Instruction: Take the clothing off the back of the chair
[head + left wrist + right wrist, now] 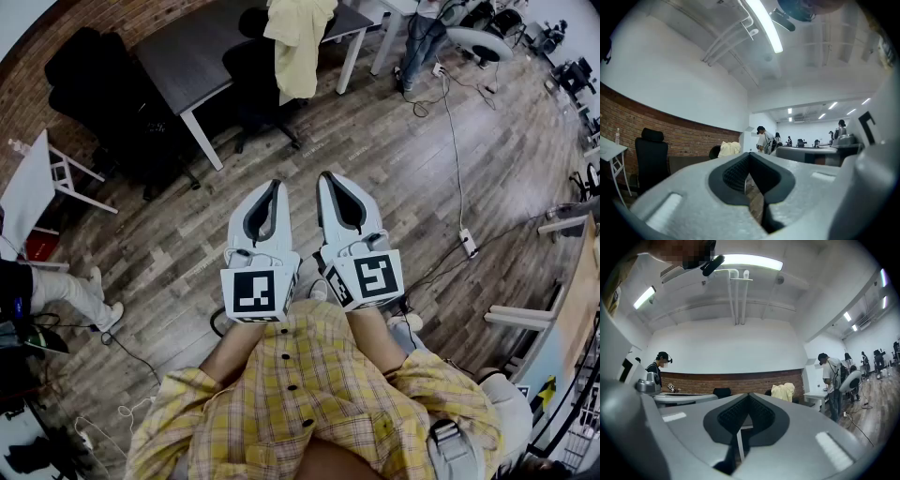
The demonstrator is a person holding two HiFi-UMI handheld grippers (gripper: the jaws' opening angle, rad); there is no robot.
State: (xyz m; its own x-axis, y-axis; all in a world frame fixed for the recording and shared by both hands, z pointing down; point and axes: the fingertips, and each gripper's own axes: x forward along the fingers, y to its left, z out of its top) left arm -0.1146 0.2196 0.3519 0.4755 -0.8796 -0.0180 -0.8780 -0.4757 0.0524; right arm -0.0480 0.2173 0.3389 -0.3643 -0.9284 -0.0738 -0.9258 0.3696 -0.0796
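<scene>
Pale-yellow clothing [300,47] hangs over the back of a black office chair [255,80], which is pushed up to the near edge of a grey table [187,56] by the brick wall. By my reading the task has not started. The garment is undisturbed on the chair, and a wide stretch of wooden floor [403,159] lies between it and the person.

The left tool [277,184] and right tool [324,175] are held level and side by side, close to the person's body. Each is clenched, with its tips meeting and nothing between them. Everything is left to do: cross to the chair, open a tool, take hold of the cloth and lift it clear of the backrest.

The garment is folded over the top of the backrest, with its long axis running vertically from that edge down toward the seat. The side facing the person falls in loose folds. I cannot tell which end is the collar or the hem.
</scene>
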